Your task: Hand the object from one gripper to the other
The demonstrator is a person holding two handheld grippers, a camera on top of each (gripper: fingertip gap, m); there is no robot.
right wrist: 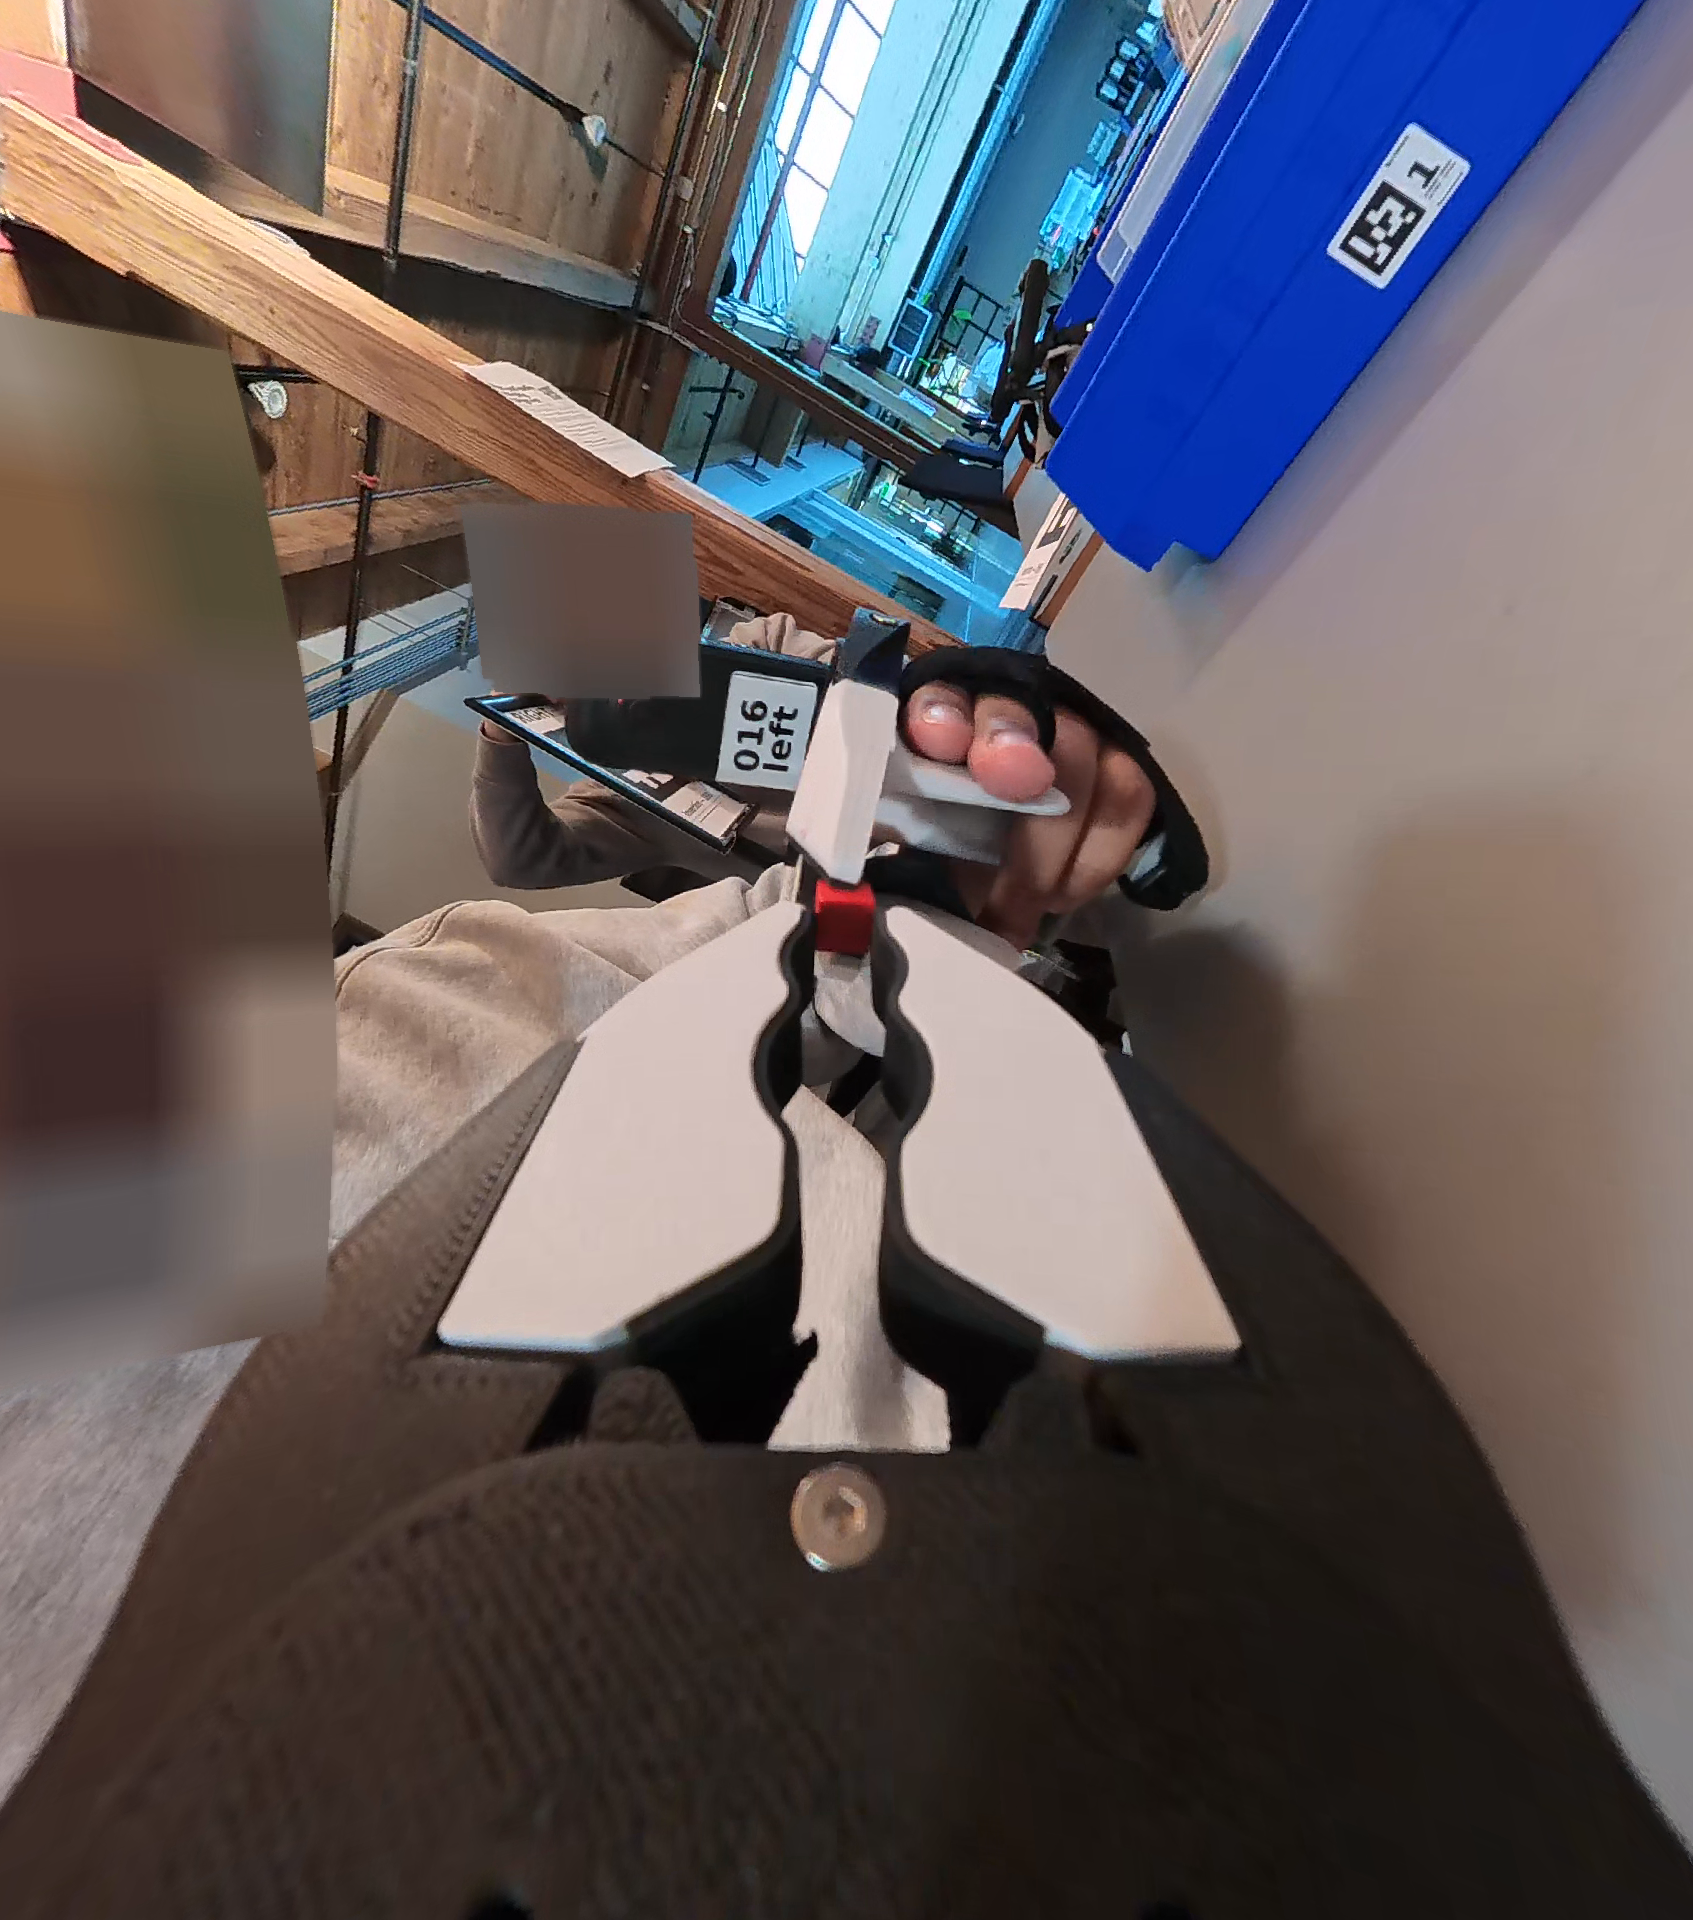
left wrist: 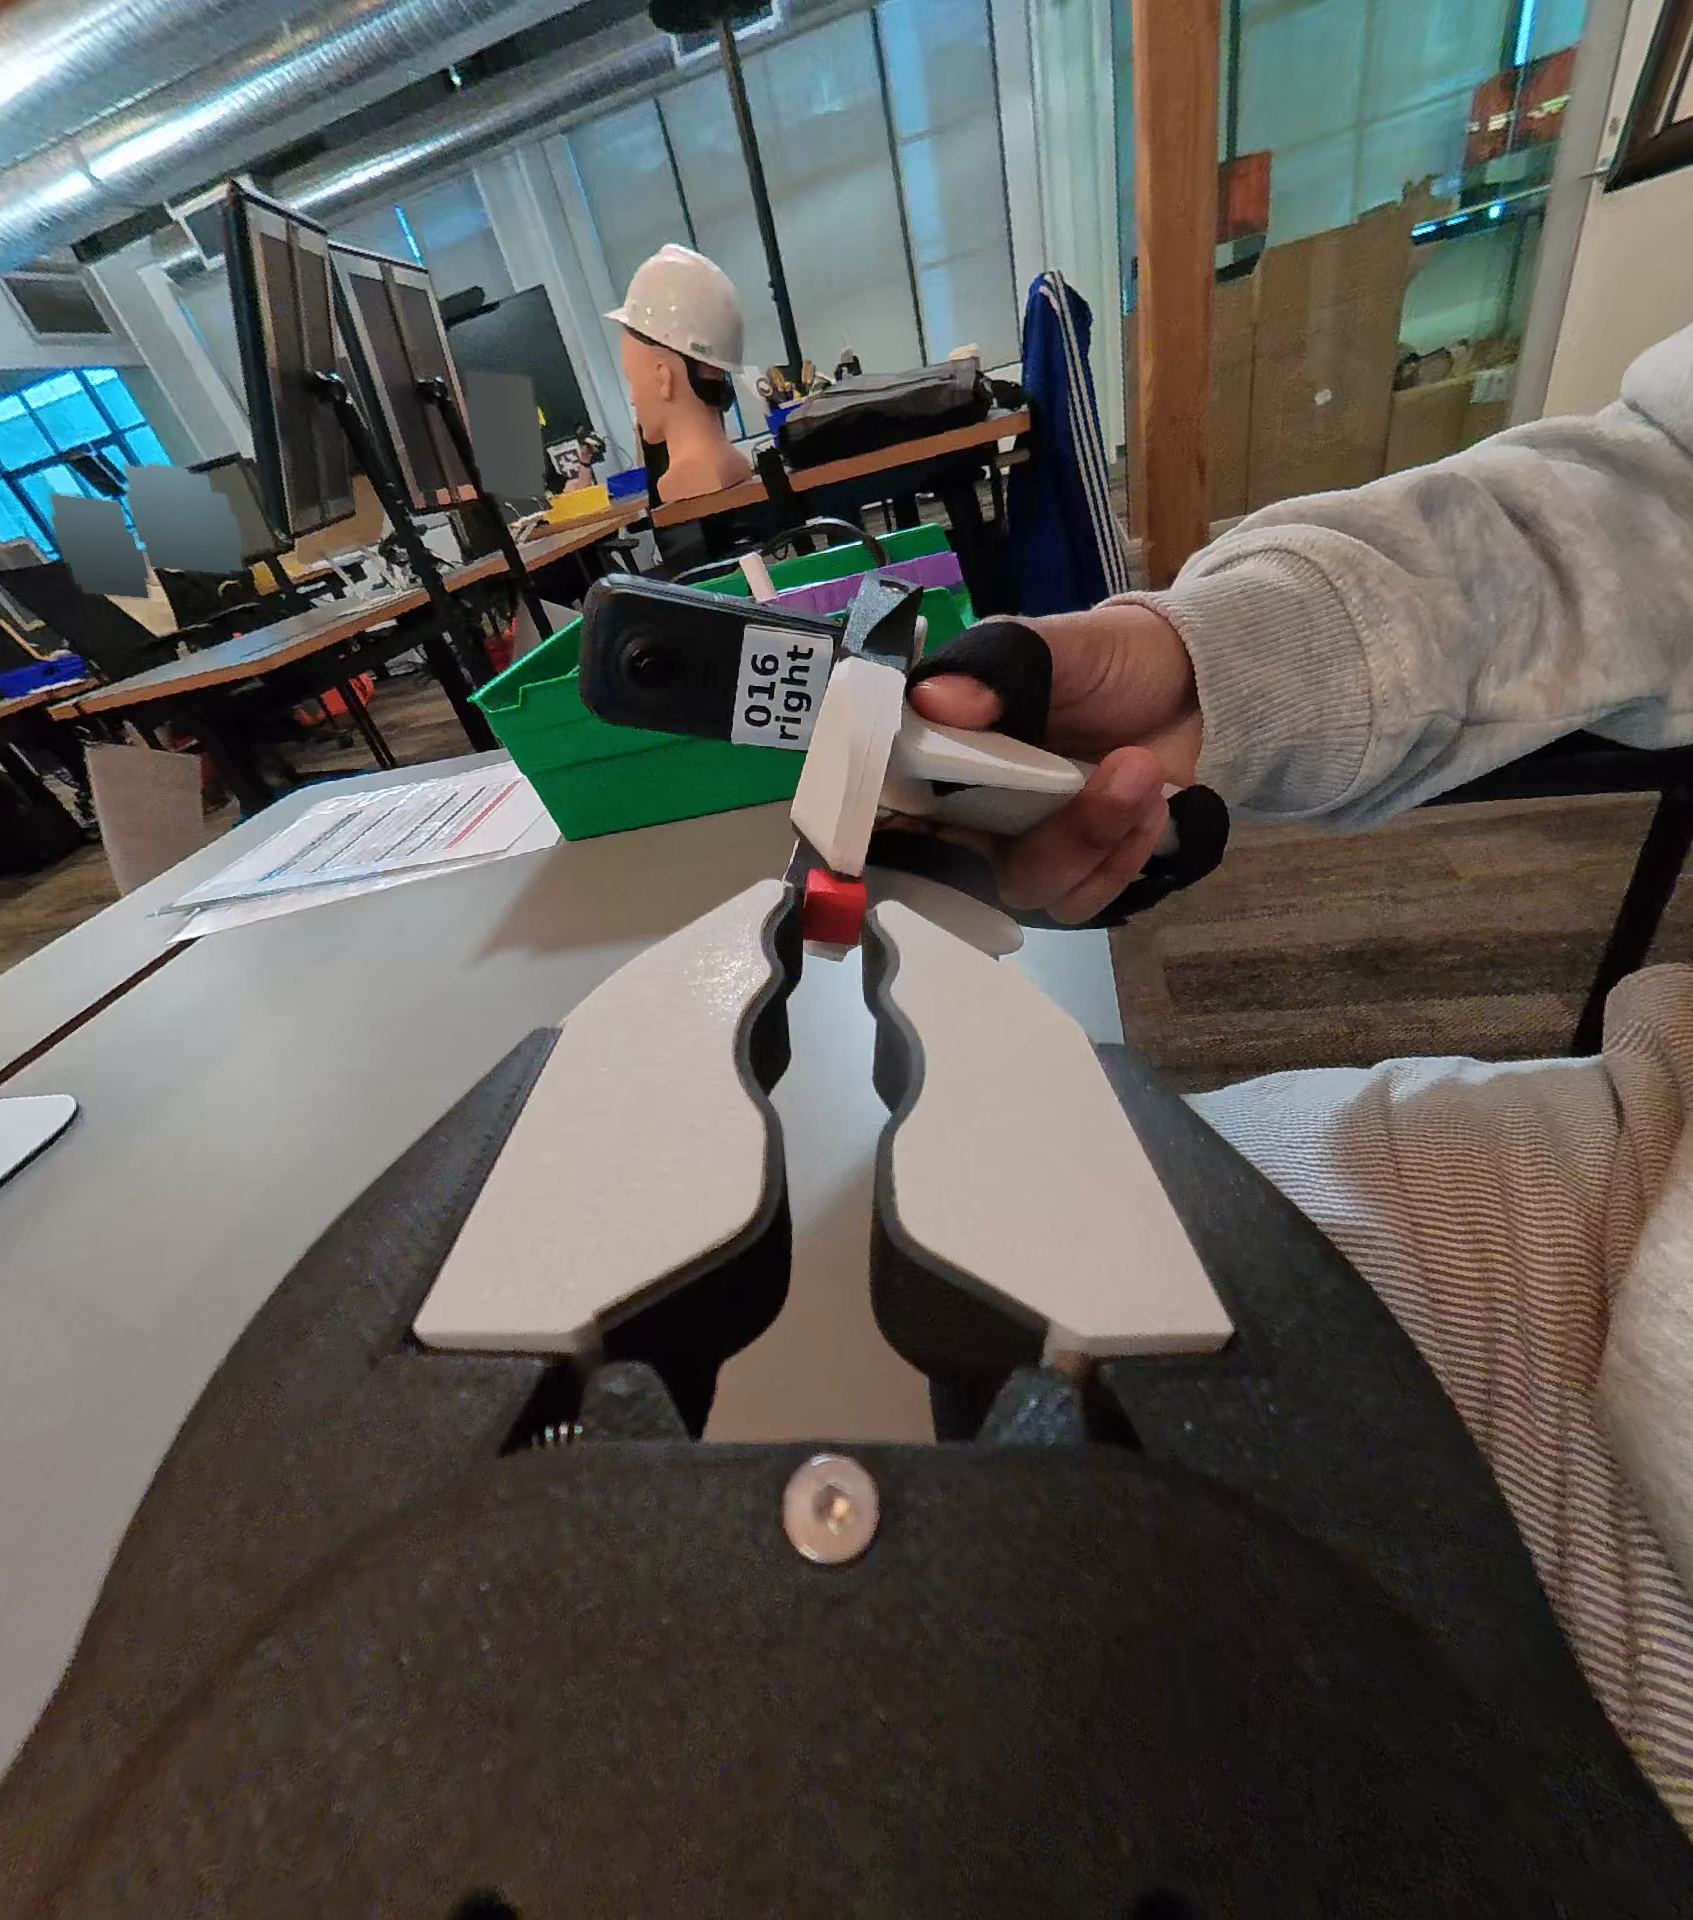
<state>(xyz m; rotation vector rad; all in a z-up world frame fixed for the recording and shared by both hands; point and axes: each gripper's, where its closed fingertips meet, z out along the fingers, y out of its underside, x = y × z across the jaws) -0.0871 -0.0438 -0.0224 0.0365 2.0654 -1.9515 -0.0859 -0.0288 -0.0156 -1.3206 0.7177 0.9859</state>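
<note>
Left gripper (left wrist: 829,920): white fingers (left wrist: 655,1122) narrowed, tips flanking small red cube (left wrist: 834,902); true contact on both sides not resolvable. Right gripper (right wrist: 842,925): same picture in right wrist view, tips either side of red cube (right wrist: 842,914); grip cannot be confirmed. Cube sits in air between both tip pairs, grippers crossed at it, above grey table (left wrist: 198,1039). Beyond: person's right hand (left wrist: 1081,748) on handle, green bin (left wrist: 655,748), laminated sheet (left wrist: 374,831). Right wrist view: blue bin (right wrist: 1289,312) on table.
</note>
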